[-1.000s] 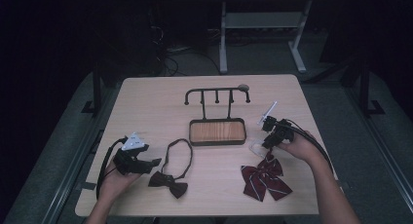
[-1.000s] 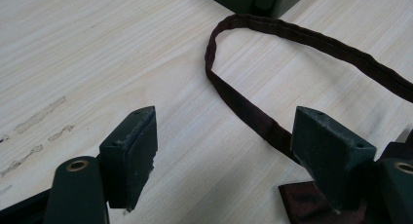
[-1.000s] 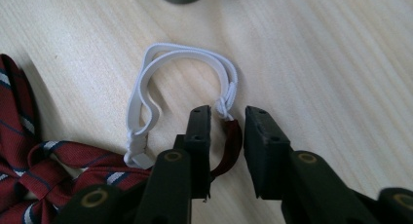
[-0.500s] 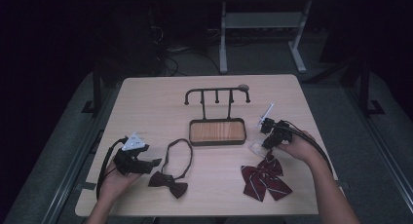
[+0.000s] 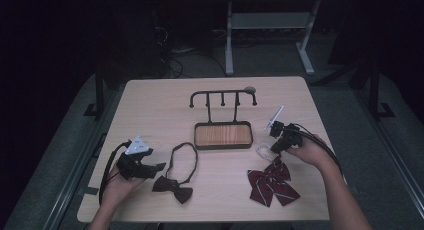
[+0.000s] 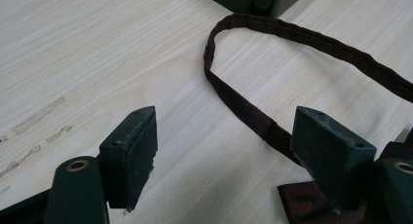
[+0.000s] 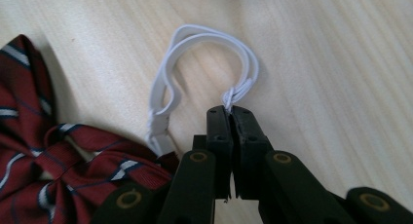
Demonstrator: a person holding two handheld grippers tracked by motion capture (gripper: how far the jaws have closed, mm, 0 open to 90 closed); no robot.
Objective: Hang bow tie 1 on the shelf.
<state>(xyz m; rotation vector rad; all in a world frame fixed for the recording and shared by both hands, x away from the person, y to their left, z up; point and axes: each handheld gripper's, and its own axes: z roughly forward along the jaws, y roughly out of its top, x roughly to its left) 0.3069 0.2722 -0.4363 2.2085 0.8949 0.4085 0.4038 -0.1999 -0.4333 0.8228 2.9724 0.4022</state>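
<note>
Right gripper view: right tongs [image 7: 229,114] pinched closed on the thin white elastic loop [image 7: 204,39] of the striped burgundy bow tie [image 7: 63,156], which lies crumpled just left of them. Left tongs [image 6: 224,151] gape wide (holding nothing) over pale woodgrain bench [image 6: 97,48]; dark fabric strap [image 6: 253,114] runs between jaws.

Table [image 5: 150,105]: pale wood-grain top, rounded corners, faint scuff marks on its surface in the left gripper view.
Far centre: black rack [image 5: 222,97] with a row of hooks, rising from a dark-rimmed tray with a wooden floor [image 5: 222,135].
Near left of centre: dark bow tie [image 5: 173,188], its strap [image 5: 184,157] lying in a loop toward the tray.
Near right: red striped bow tie [image 5: 273,182], flat on the top.
Just beyond it: white elastic band [image 5: 263,150], looped.
</note>
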